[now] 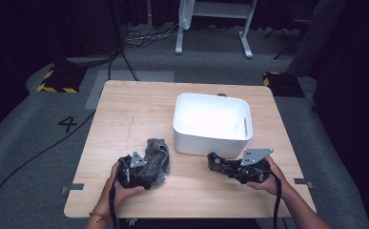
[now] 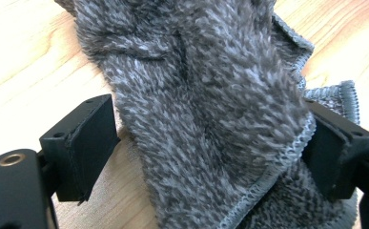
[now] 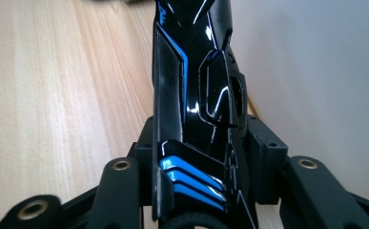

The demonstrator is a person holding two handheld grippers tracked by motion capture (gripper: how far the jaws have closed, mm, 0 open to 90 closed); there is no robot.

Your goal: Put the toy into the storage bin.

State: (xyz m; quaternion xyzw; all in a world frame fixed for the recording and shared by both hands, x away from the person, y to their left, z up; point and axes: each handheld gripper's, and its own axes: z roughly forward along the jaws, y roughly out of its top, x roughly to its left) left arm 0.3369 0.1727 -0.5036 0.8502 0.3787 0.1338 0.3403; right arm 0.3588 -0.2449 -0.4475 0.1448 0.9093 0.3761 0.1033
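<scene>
In the high view, a wooden table is seen from above, with a white bin standing on its far right half. A grey fuzzy cloth lies crumpled near the front left of the table, just left of the bin and apart from it. The left gripper is held by the person's left hand at the near edge of the cloth, and the cloth is bunched over and around its front end. The right gripper is held by the right hand in front of the bin, pointing left along the bin's near wall, and a glossy black toy with blue marks is seen at its front end, close to the bin but low on the table.

In the left gripper view, the cloth fills the space between the two black jaws. The jaws are spread wide on either side of a thick fold of it; the right jaw is touched by the stitched edge, while a little gap is left at the left jaw, so the cloth is flanked but not squeezed. Bare wood is seen beneath.

In the right gripper view, the black toy with blue stripes is clamped between the jaws, which are closed against its sides. The white wall of the bin is seen just to the right, and the table to the left.
</scene>
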